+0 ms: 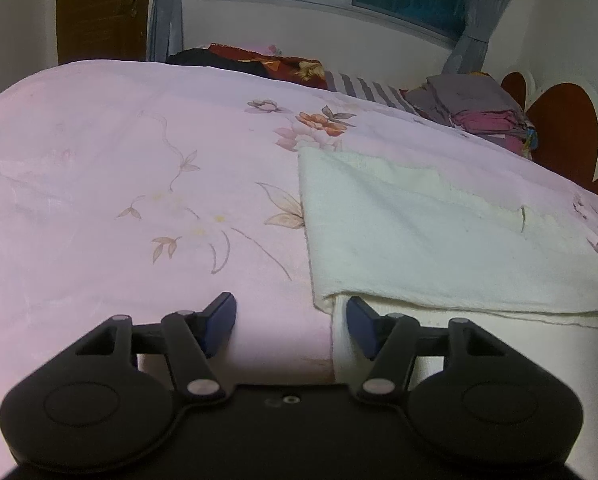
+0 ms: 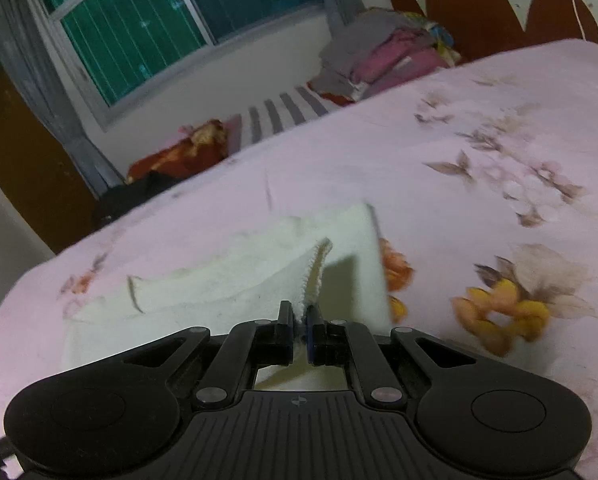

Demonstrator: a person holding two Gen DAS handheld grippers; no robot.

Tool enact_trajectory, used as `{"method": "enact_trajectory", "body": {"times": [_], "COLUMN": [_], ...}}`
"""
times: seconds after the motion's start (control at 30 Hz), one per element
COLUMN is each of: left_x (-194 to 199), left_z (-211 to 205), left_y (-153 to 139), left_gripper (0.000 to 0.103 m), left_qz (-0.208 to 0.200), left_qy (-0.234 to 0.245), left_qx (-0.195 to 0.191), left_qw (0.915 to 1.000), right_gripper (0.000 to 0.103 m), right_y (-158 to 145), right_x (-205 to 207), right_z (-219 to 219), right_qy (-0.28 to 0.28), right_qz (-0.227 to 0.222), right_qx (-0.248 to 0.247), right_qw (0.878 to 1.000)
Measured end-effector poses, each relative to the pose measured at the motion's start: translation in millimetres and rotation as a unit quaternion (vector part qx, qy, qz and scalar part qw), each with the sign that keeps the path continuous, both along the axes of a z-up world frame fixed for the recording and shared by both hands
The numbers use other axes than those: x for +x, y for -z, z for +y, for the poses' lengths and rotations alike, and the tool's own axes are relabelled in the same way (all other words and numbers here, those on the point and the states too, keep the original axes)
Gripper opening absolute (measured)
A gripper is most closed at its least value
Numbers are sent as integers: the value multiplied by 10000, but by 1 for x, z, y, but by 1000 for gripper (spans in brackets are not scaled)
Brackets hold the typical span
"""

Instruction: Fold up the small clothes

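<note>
In the right wrist view, a corner of the white cloth (image 2: 259, 280) is being pinched between the nearly closed right tongs (image 2: 299, 322) at the lower middle of the frame, and that corner is being lifted off the pink flowered bed sheet (image 2: 379, 168). The rest of the cloth is lying flat on the bed.

In the left wrist view, the left tongs (image 1: 291, 322) are being held wide open at the bottom of the frame, with nothing between them. The cloth (image 1: 439, 236) is lying at the middle right, its near edge just beside the right blue pad (image 1: 361, 320). Folded clothes (image 1: 479, 112) are being kept at the upper right.
</note>
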State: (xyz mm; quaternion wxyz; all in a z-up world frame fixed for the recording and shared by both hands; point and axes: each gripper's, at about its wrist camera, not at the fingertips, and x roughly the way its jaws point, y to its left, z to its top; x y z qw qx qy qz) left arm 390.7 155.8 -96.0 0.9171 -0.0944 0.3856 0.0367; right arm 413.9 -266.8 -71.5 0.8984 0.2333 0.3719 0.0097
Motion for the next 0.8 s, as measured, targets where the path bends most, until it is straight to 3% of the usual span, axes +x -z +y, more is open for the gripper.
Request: {"method": "enact_trajectory", "body": {"times": [0.8], "left_x": [7], "left_z": [2], "left_y": [1], "left_gripper": [56], "left_qz": [126], "left_qy": [209], "left_qx": [35], "left_qw": [9997], "right_gripper": [5], "right_y": [22], "right_x": [-6], "right_z": [-2], "right_qy": [-33], "right_qz": [230], "right_qx": [-269], "right_qw": [9994]}}
